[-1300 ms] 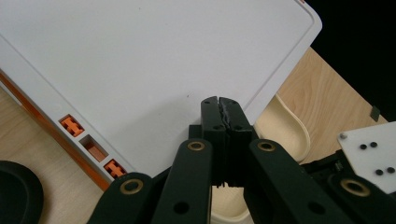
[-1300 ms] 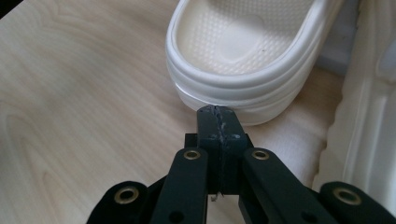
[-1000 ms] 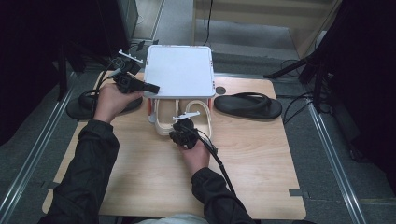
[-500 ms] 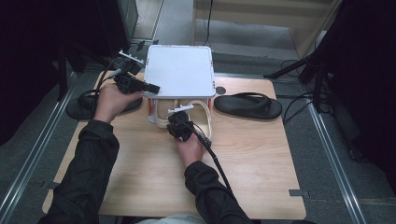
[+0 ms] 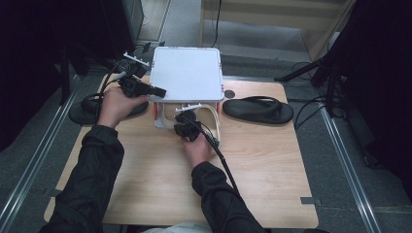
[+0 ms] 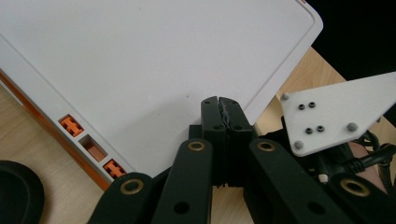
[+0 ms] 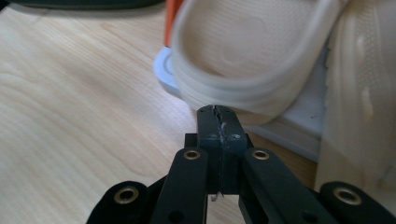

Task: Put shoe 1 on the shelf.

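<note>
A person sat at a wooden table (image 5: 272, 160), forearms in dark sleeves coming up from the bottom of the high view. Near the top centre of that view stood a white rack (image 5: 187, 73) with orange side posts, its flat top shelf hiding most of the lower shelf. A pair of cream sandals (image 5: 209, 119) lay on the lower shelf, poking out toward the person just below the top shelf's near edge.

The left gripper (image 5: 158, 91), at the left of centre, rested against the left near corner of the rack's top; in the left gripper view its jaws were pressed together with nothing between them, tips over the white top near its edge. The right gripper (image 5: 187, 108), at the centre of the high view, pointed at the cream sandals. In the right gripper view its jaws were also together and empty, tips just touching or just short of the rounded rim of one sandal (image 7: 243, 60); which, I could not tell.

A black sandal (image 5: 260, 109) lay on the table to the right of the rack. Another black sandal (image 5: 85, 109) lay at the table's left edge, partly behind the left hand (image 5: 119, 104).
</note>
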`<state>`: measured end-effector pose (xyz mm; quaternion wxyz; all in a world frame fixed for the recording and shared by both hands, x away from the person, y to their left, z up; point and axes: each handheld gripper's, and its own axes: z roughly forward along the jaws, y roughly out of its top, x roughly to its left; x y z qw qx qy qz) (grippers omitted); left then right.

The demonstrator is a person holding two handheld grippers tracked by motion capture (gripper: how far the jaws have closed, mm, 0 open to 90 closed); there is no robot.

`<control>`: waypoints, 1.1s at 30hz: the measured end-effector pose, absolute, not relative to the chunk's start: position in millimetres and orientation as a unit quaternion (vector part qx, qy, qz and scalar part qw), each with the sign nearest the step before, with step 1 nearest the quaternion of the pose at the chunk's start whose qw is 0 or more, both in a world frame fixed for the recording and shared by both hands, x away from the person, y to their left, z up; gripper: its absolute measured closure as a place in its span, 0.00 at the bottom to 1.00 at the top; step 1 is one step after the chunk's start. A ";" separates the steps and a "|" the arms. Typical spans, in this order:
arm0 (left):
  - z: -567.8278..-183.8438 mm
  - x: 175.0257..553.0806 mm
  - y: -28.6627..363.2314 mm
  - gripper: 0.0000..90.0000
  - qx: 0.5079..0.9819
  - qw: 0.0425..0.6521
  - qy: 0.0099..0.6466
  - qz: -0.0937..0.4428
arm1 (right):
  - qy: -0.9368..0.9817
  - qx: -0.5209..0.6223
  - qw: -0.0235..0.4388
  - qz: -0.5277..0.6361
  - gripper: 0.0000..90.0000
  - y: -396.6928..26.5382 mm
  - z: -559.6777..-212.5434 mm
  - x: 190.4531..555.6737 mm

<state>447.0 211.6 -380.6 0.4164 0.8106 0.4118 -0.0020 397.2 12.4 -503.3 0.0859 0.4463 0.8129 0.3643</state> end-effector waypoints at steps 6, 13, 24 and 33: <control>-380.4 447.3 212.4 1.00 0.811 0.416 0.411 -0.004 | 0.820 0.429 0.076 0.372 1.00 2.1 -493.9 383.7; -380.6 447.6 212.8 1.00 0.810 0.417 0.412 -0.005 | 0.836 0.396 0.072 0.373 1.00 -21.4 -482.1 363.0; -380.7 447.3 212.8 1.00 0.810 0.417 0.412 -0.004 | 0.841 0.382 0.059 0.379 1.00 -64.7 -476.0 332.5; -380.9 447.4 213.0 1.00 0.810 0.418 0.411 -0.004 | 0.840 0.386 0.060 0.376 1.00 -97.1 -481.3 318.0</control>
